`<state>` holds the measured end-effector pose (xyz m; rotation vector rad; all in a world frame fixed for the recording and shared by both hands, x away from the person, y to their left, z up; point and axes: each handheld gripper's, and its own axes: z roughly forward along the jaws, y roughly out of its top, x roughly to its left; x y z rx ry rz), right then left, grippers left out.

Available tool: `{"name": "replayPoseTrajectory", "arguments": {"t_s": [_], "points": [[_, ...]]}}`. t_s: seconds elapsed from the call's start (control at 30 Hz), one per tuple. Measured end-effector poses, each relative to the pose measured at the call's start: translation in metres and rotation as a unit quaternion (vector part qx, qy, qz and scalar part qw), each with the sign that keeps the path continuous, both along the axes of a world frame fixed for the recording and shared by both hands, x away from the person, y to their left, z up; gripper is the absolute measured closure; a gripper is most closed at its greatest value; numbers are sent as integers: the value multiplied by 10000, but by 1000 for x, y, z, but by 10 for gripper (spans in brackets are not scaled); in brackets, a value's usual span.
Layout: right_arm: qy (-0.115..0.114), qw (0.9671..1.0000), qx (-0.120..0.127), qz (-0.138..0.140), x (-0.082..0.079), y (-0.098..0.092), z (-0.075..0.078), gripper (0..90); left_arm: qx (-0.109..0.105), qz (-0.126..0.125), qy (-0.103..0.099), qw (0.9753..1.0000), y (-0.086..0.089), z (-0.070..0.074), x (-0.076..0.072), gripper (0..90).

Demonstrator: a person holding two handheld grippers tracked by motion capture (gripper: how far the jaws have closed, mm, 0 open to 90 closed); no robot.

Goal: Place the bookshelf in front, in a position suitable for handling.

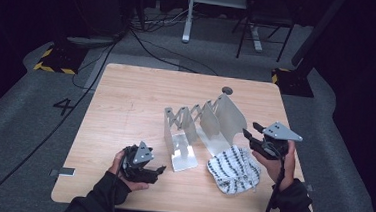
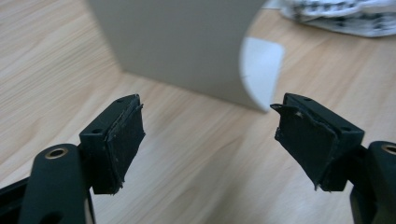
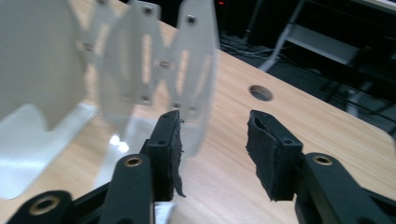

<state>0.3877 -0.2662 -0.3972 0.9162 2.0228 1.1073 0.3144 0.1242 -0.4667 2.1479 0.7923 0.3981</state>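
We see a light wooden table (image 1: 125, 111) carrying a white metal expanding file rack (image 1: 199, 127) between our two tools. A black-and-white patterned cloth (image 1: 234, 169) lies crumpled just beside the right tool (image 1: 252, 132), near the rack.

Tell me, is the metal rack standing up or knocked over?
Standing up. The metal rack rests on its flat feet on the table, its plates upright, joined by a zigzag link.

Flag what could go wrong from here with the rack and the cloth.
1. The left gripper is open facing the metal rack; a push could slide or tip the light rack instead of gripping it.
2. The right gripper, open by the rack's end plate, might snag its scissor links.
3. The patterned cloth touches the rack's base and may drag along.
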Motion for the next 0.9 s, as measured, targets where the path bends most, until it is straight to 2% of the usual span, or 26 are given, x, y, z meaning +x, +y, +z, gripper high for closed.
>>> {"name": "replayPoseTrajectory", "arguments": {"t_s": [0.13,0.23,0.33,0.37,0.43,0.47,0.5,0.6,0.63,0.77,0.9], "points": [[30,9999,-120,81,15,2,-4,475,92,-164,-141,9997,-21,-3,1,230],[84,9998,13,204,23,5,-7,462,81,-52,-168,9998,-29,-6,9,235],[182,9996,122,186,33,10,-13,509,85,89,-195,9997,-31,-9,18,240],[200,9995,124,211,36,11,-15,532,89,119,-244,9996,-30,-9,20,242],[285,9989,243,292,41,13,-17,592,243,217,-411,9986,-28,-9,23,262],[284,9986,244,364,43,15,-18,624,106,340,-368,9987,-21,-7,26,263],[268,9989,136,347,44,17,-18,664,36,422,-354,9985,-17,-7,28,268],[307,9982,128,501,44,19,-19,761,-148,451,-328,9983,-5,-3,33,240],[344,9980,83,517,43,20,-20,798,-120,471,-356,9982,-3,-2,33,240],[371,9976,-7,586,37,23,-21,830,-54,493,-450,9978,0,-1,34,241],[351,9983,-64,455,29,23,-21,847,9,573,-521,9970,5,1,35,240]]}}
